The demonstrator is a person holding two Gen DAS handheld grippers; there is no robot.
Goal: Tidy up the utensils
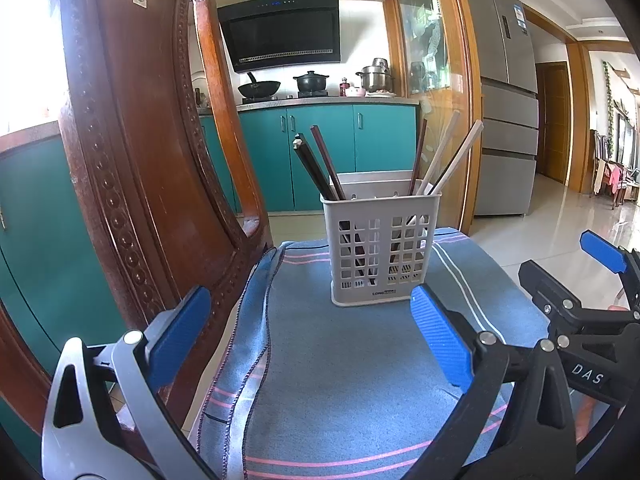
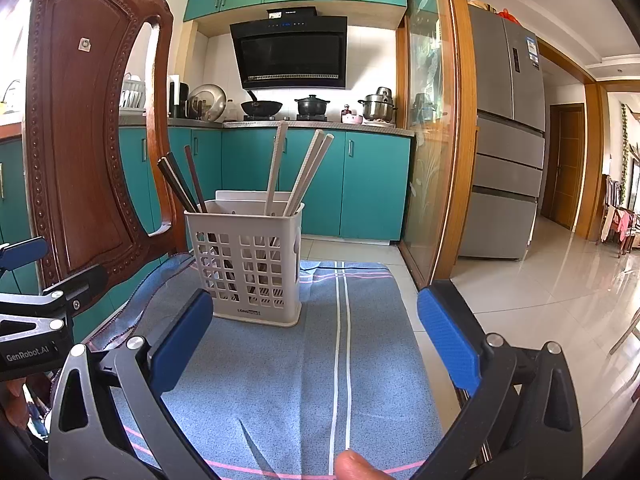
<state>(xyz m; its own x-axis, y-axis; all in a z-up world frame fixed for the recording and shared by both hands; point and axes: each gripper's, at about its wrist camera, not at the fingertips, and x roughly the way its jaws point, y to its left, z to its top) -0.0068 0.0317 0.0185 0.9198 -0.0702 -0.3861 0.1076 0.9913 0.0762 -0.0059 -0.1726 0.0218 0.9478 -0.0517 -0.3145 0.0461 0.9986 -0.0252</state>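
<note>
The utensil holder (image 1: 380,246) is seen at frame centre on the blue striped cloth (image 1: 340,360), dark chopsticks (image 1: 316,168) leaning left and pale chopsticks (image 1: 448,156) right. Both the left gripper (image 1: 312,344) and the right gripper (image 2: 316,344) are held with jaws apart, nothing clamped. Any stray piece should probably be gripped mid-shaft and lowered upright.

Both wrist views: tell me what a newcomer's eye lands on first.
A pale slotted utensil holder stands upright mid-frame on a blue striped cloth, dark chopsticks leaning left and light chopsticks leaning right. A carved wooden chair back looms on the left. In front, the open left gripper and right gripper hold nothing.
</note>
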